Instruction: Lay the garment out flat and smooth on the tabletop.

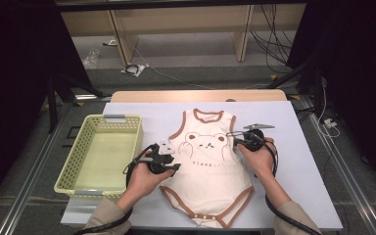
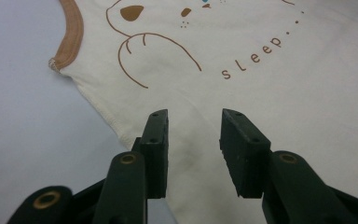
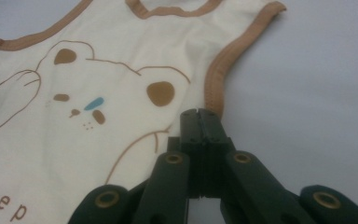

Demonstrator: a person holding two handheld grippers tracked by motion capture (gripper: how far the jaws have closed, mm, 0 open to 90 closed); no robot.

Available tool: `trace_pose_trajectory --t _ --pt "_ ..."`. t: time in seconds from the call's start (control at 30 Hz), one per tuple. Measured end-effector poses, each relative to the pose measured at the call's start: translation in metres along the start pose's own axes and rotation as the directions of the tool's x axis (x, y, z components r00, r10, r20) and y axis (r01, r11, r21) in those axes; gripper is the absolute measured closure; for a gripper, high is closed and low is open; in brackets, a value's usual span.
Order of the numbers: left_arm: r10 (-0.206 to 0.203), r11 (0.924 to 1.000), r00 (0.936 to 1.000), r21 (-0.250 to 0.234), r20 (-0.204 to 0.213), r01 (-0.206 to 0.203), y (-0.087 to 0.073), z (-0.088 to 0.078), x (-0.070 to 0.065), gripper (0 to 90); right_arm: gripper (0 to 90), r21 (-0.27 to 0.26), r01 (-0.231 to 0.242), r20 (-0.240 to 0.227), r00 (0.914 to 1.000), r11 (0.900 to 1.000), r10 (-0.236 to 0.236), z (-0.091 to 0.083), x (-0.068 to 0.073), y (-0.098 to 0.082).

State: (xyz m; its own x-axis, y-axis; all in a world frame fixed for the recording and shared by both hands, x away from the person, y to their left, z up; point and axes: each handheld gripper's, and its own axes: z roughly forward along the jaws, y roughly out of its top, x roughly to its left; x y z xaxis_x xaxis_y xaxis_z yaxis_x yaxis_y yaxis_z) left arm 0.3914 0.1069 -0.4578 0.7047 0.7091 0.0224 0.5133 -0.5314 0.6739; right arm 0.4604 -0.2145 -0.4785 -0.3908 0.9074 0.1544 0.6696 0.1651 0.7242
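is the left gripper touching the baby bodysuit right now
Cannot tell. In the left gripper view, the left gripper has open jaws over the bodysuit, but whether the tips rest on the cloth is unclear.

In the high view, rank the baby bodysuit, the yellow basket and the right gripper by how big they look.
1. Baby bodysuit and yellow basket: they look about alike, so I won't rank one over the other.
2. Right gripper: clearly smallest, its jaws shut at the bodysuit's armhole edge.

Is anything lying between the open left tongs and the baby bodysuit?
Nothing visible. The left tongs hang open right over the bodysuit, near its side edge, with bare cream fabric in the gap between the jaws and no other object across it.
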Motion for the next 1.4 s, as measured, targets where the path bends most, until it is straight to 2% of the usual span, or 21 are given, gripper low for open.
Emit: trace_pose_trajectory --t 0.13,0.37,0.43,0.53,0.67,0.9,1.07,1.23,1.3,1.33,1.4 --pt "-0.004 1.0000 1.0000 -0.002 -0.002 0.004 0.000 -0.001 0.001 61.8 87.1 0.017 0.032 0.002 0.9995 0.999 -0.032 0.008 0.007 0.001" --pt "-0.006 1.0000 1.0000 0.000 0.000 0.006 0.000 0.000 0.001 61.5 73.2 0.041 0.069 0.055 0.9960 0.997 -0.071 0.016 0.009 0.001" --pt "-0.003 1.0000 1.0000 0.003 -0.001 0.003 0.000 0.000 0.001 61.5 73.4 0.038 0.066 0.052 0.9963 0.997 -0.068 0.018 0.009 0.000" --pt "-0.002 1.0000 1.0000 0.002 -0.002 0.002 0.000 0.000 0.001 61.3 81.2 0.041 0.060 0.044 0.9972 0.997 -0.061 0.017 0.009 0.000" --pt "-0.003 1.0000 1.0000 0.004 -0.003 0.003 -0.001 0.001 0.001 61.1 84.1 0.045 0.010 0.034 0.9994 0.999 -0.012 0.014 0.009 0.000" --pt "-0.005 0.9999 1.0000 0.009 -0.003 0.005 -0.002 0.002 0.001 61.0 83.8 0.047 0.010 0.065 0.9978 0.999 -0.013 0.000 0.002 0.003" --pt "-0.004 0.9999 1.0000 0.016 -0.002 0.004 -0.002 0.003 0.001 61.2 83.8 0.067 -0.007 0.108 0.9942 0.998 -0.001 -0.007 -0.007 0.003" --pt "0.006 0.9997 1.0000 0.023 0.007 -0.007 -0.003 -0.001 -0.001 61.4 82.6 0.088 0.013 0.172 0.9846 0.996 -0.028 -0.010 -0.020 0.000" --pt "0.018 0.9994 0.9998 0.029 0.012 -0.018 -0.004 -0.004 -0.002 61.3 78.8 0.091 0.025 0.191 0.9808 0.996 -0.042 -0.013 -0.024 -0.002" --pt "0.029 0.9990 0.9994 0.034 0.019 -0.029 -0.005 -0.006 -0.003 61.3 75.8 0.089 0.041 0.194 0.9793 0.995 -0.058 -0.015 -0.025 -0.002" --pt "0.036 0.9984 0.9988 0.042 0.032 -0.037 -0.008 -0.011 -0.005 61.1 75.2 0.071 0.081 0.190 0.9773 0.994 -0.093 -0.024 -0.023 -0.002"
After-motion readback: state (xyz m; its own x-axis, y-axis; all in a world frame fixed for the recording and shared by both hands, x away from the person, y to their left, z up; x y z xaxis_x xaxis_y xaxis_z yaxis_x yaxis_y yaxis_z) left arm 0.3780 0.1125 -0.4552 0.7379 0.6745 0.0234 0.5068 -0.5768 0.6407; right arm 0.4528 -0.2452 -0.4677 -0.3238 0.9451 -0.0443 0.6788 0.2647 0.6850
